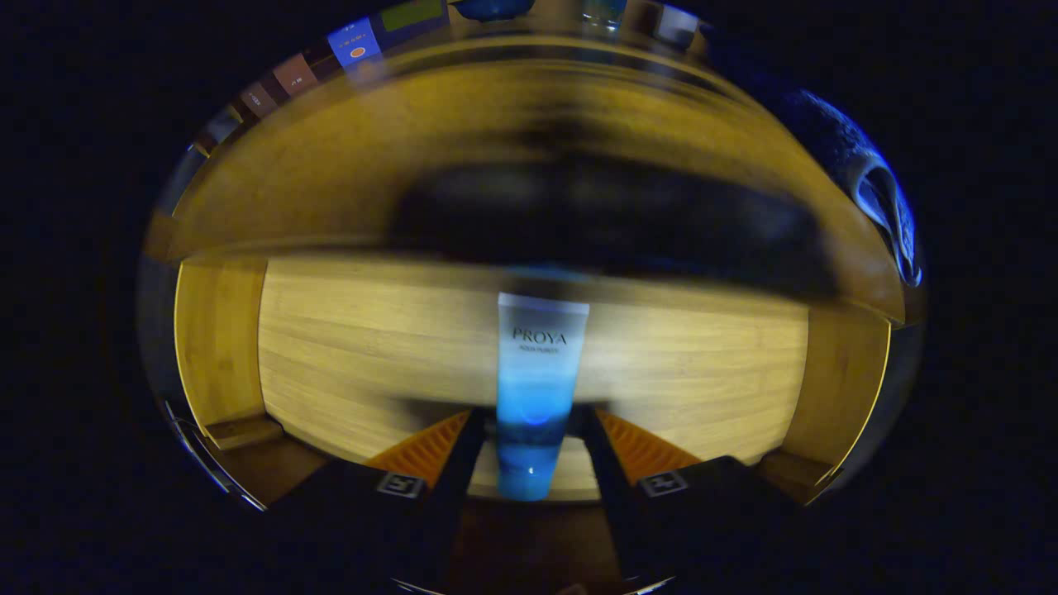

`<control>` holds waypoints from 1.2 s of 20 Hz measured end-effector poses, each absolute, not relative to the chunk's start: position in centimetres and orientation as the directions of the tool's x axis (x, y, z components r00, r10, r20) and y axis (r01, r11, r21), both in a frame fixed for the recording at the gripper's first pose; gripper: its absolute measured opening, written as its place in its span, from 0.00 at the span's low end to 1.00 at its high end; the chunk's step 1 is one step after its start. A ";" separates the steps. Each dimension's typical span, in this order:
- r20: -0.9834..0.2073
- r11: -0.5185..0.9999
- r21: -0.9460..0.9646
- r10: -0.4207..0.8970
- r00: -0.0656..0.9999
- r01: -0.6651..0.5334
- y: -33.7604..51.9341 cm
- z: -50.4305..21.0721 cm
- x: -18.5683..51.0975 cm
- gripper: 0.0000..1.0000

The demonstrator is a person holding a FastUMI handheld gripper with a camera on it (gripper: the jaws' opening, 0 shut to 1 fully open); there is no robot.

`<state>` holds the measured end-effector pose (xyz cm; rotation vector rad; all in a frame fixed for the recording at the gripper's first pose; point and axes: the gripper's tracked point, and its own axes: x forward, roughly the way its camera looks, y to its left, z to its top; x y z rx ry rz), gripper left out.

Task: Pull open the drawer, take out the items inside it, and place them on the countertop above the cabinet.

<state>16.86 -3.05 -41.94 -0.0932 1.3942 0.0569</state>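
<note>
**Fingers closed on the tube above the open drawer**

Fingers [533, 450] grip a slim blue-and-white tube [539, 372] between them, one pressing on each flank near its lower end, so I read the grasp as firm. Behind it lies the open wooden drawer [702, 364], its bare floor filling the space beyond the tube. Above the drawer runs the wooden worktop [331, 165], blurred, with a dark shape lying across it that I cannot identify. I judge the tube is held upright so it clears the drawer's front edge on the way up to the worktop.
</note>
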 end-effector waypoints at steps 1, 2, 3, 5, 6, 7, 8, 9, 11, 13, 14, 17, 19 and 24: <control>-0.986 0.996 -0.019 -0.005 0.164 -0.085 -2.8 -41.9 17.1 0.64; -0.986 0.997 -0.024 -0.011 0.168 -0.077 -2.9 -41.7 16.3 0.57; -0.984 0.995 -0.026 -0.009 0.180 -0.092 -2.8 -41.5 17.2 0.51; -0.976 0.991 -0.056 -0.028 0.215 -0.124 -3.3 -41.2 17.3 0.38; -0.974 0.987 -0.068 -0.034 0.226 -0.143 -3.5 -41.2 17.2 0.33; -0.973 0.990 -0.051 -0.019 0.230 -0.134 -3.3 -40.3 16.8 0.34; -0.973 0.993 -0.016 0.012 0.231 -0.116 -2.9 -39.9 16.6 0.33; -0.973 0.994 0.016 0.041 0.229 -0.109 -2.6 -39.1 16.2 0.33; -0.968 0.993 0.049 0.073 0.238 -0.103 -2.5 -37.5 15.7 0.33; -0.964 0.990 0.081 0.108 0.244 -0.120 -2.4 -35.8 15.1 0.33; -0.961 0.988 0.097 0.124 0.248 -0.121 -2.4 -35.0 14.7 0.33; -0.953 0.982 0.130 0.161 0.256 -0.136 -2.6 -32.0 13.3 0.33; -0.944 0.981 0.133 0.169 0.282 -0.144 -3.1 -30.1 13.0 0.33; -0.916 0.979 0.146 0.188 0.354 -0.141 -3.9 -25.6 15.1 0.33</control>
